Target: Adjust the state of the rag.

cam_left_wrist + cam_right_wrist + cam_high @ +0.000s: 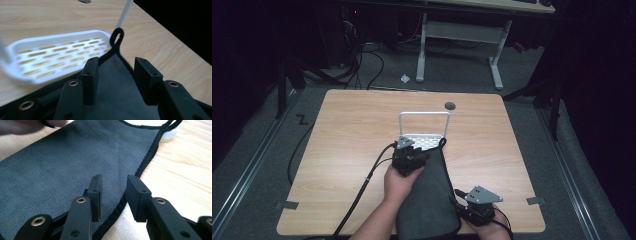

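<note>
Lying flat on the table [347, 145], dark grey cloth [429, 200] reaches its loop corner onto the white rack [424, 141]. Left gripper [116, 76] released, jaws apart over cloth near rack. Right gripper [113, 195] released, straddling the cloth's hemmed edge.

Both hands reach forward, left gripper [409, 148] ahead of right gripper [475, 204], fingers of each parted.

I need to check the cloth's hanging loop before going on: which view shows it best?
The left gripper view: the black loop stands sharp at the corner of the grey cloth, against the white slotted tray. The high view shows it tiny beside the tray; the right gripper view cuts it off at the top edge.
</note>
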{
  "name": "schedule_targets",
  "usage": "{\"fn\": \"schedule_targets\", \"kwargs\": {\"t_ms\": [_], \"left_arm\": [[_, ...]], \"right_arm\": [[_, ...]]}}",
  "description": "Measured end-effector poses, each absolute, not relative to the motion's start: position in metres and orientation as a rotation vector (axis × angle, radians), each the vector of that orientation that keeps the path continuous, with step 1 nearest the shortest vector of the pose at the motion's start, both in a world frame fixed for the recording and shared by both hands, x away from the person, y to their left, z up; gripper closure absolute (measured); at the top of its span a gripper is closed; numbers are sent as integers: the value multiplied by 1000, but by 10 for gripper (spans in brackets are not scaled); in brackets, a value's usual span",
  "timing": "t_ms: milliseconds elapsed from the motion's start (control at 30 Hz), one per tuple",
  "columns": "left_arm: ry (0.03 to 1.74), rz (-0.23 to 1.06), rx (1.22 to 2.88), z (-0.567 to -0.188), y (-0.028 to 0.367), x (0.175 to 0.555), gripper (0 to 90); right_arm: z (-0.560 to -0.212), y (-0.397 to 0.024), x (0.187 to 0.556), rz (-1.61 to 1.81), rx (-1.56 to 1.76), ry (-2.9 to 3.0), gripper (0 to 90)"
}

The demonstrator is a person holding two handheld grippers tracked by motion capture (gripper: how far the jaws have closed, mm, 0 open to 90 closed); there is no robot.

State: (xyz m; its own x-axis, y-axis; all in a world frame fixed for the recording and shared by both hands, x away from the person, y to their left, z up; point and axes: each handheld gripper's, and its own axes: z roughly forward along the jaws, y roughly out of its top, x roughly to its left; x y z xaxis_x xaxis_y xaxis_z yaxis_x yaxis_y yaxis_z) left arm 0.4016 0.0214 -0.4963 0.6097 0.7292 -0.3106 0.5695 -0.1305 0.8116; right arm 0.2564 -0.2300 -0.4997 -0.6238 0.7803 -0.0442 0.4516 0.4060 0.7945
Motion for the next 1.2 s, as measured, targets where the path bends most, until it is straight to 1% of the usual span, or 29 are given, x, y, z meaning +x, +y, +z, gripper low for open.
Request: {"fn": "schedule_targets", "kwargs": {"t_ms": [100, 167, 267, 367, 500, 567, 633, 700, 767, 900, 1067, 1200], "left_arm": [[1050, 214, 1859, -501, 45, 387, 609], [1055, 219, 1879, -505, 60, 375, 657], [1055, 195, 1913, -513, 77, 359, 684], [1049, 172, 1915, -519, 83, 348, 689], [1015, 161, 1950, -524, 78, 344, 679], [984, 200, 2007, -526, 74, 344, 683], [962, 250, 2065, -526, 71, 343, 710], [975, 234, 2065, -528, 74, 345, 771], [966, 231, 2069, -530, 75, 346, 797], [953, 202, 2073, -530, 76, 341, 813], [927, 134, 2077, -531, 75, 325, 813], [875, 136, 2112, -529, 70, 310, 811]], "right_arm": [[-502, -229, 261, 1092, 1065, 2259, 669], [-502, -228, 266, 1094, 1069, 2257, 670], [-502, -227, 277, 1083, 1085, 2253, 676], [-505, -224, 292, 1070, 1113, 2254, 678], [-510, -213, 321, 1034, 1121, 2262, 699], [-512, -208, 333, 1002, 1121, 2267, 751], [-514, -202, 344, 983, 1119, 2271, 809], [-517, -198, 352, 947, 1132, 2286, 873], [-523, -194, 356, 892, 1139, 2314, 897], [-524, -197, 349, 899, 1121, 2337, 900], [-524, -211, 324, 950, 1128, 2363, 899], [-524, -222, 302, 978, 1120, 2378, 888]]}}
